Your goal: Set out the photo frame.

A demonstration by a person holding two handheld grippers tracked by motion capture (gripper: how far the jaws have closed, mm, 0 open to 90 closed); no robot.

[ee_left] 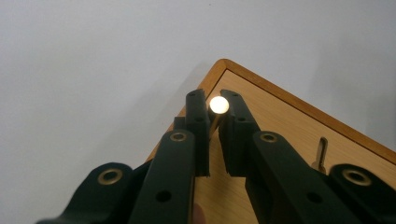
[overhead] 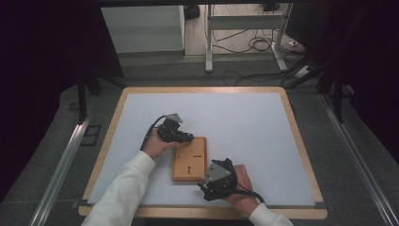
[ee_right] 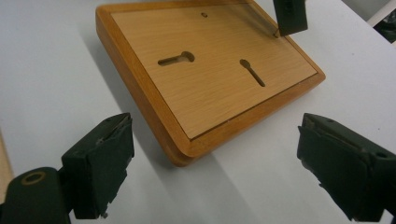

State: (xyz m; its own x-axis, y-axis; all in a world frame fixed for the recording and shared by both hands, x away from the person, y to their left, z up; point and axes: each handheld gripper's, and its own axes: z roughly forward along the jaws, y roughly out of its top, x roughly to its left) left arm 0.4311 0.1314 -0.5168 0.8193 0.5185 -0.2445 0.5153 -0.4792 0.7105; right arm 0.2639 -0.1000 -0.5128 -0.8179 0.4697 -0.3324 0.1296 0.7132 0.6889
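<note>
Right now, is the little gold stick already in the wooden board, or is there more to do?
Not done yet. The left gripper is shut on a small brass pin at the far corner of the wooden board, which lies flat on the table. The right gripper is open with nothing in it, near the board's close edge. Probably left: seating the pin and letting go.

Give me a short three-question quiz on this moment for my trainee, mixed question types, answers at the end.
1. True or false: the left gripper is closed on a small brass pin.
2. The right gripper has its jaws: A) wide open with nothing between the pads, B) clamped on the wooden board, C) holding a pin.
3. How many keyhole-shaped slots show in the board's face in the right gripper view?

Key: 1 true. 2 A. 3 two.
</note>
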